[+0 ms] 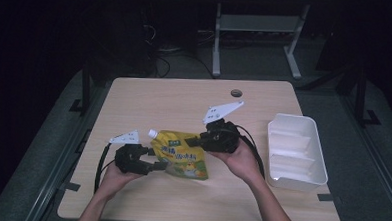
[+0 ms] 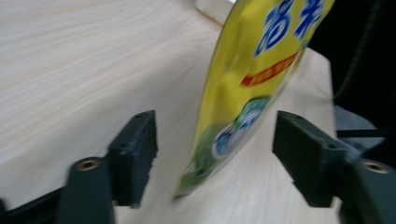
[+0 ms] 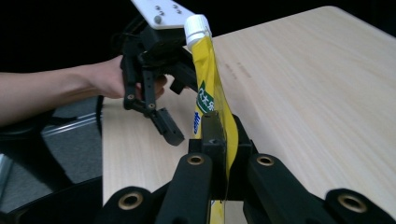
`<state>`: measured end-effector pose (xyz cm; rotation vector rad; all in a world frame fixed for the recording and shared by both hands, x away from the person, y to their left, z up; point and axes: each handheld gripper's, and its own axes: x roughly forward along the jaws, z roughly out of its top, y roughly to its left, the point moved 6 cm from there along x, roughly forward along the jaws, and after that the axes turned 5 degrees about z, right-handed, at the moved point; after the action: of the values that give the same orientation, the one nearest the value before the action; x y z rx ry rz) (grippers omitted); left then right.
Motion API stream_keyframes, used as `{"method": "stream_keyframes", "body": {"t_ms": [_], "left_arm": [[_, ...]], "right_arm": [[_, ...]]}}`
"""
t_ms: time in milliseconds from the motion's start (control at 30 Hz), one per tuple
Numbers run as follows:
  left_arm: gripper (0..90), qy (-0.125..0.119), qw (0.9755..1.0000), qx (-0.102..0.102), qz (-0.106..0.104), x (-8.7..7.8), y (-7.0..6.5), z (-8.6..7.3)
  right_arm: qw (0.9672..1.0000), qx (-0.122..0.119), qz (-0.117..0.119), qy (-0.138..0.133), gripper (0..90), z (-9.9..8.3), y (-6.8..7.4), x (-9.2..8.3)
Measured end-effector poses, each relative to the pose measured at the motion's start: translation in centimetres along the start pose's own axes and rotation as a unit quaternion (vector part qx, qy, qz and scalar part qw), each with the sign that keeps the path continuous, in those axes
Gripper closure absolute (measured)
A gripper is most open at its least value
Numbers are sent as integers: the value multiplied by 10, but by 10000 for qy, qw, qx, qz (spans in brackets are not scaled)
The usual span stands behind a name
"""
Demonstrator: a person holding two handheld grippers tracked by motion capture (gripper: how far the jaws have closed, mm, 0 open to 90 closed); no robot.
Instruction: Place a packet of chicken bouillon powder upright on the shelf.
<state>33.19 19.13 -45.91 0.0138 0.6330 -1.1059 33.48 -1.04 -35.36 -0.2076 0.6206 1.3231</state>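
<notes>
Right gripper view shows the right gripper (image 3: 219, 140) clenched on the yellow pouch (image 3: 210, 93), holding it upright so the released left gripper (image 2: 215, 158) can straddle its edge.

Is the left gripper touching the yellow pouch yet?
Apart. In the left gripper view the left gripper is open, with table visible between each jaw and the yellow pouch.

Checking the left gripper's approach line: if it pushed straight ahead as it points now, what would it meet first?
The yellow pouch, whose lower edge sits between the left gripper's open jaws; depth is slightly unclear.
</notes>
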Motion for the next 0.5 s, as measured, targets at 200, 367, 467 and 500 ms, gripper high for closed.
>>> {"method": "stream_keyframes", "body": {"t_ms": [200,367,467,500], "left_arm": [[580,51,9998,111,-133,2,-5,-1],[717,123,9995,266,-89,3,-7,-1],[749,149,9992,372,-68,3,-10,-1],[759,161,9991,402,-46,3,-10,-1]], "right_arm": [[9998,39,114,-180,894,-6,-3,0],[9998,95,17,-196,887,-12,-9,-4],[9998,122,33,-174,871,-18,-13,-5],[9998,150,33,-154,860,-20,-14,-6]]}}
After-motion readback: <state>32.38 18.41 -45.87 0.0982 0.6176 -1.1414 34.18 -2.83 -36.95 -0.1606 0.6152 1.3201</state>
